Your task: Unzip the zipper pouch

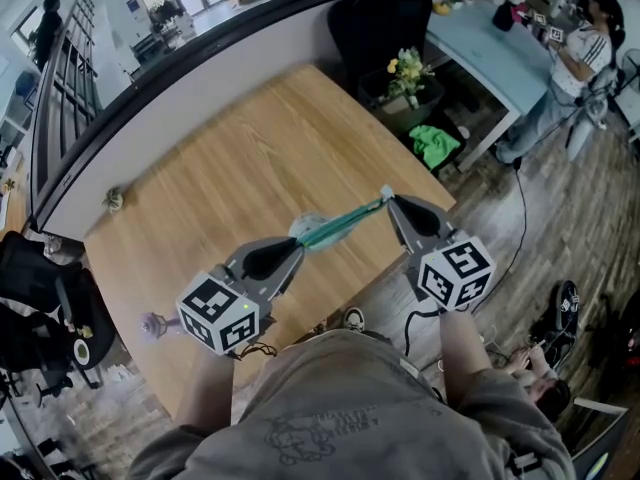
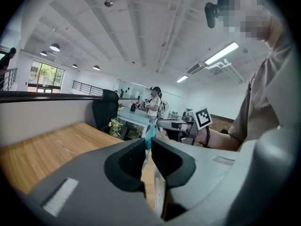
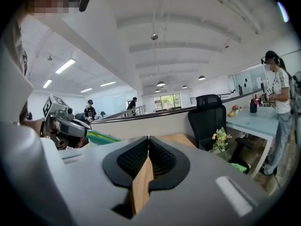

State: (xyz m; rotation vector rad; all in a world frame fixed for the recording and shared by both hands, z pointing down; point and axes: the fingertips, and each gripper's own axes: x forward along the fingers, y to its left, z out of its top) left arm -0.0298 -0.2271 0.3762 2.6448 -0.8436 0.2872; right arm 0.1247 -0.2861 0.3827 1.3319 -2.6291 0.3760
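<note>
A teal-green zipper pouch hangs stretched in the air between my two grippers, above the wooden table. My left gripper is shut on the pouch's near-left end; in the left gripper view the teal fabric stands pinched between the pads. My right gripper is shut at the pouch's far-right end on a small pale tab, seemingly the zipper pull. From the right gripper view its jaws meet with almost no gap, and the striped pouch runs off left to the left gripper.
A black office chair and a basket of flowers stand beyond the table's far corner, with a green cloth on the floor. A person stands at a light-blue table. Small objects sit on the table's left side.
</note>
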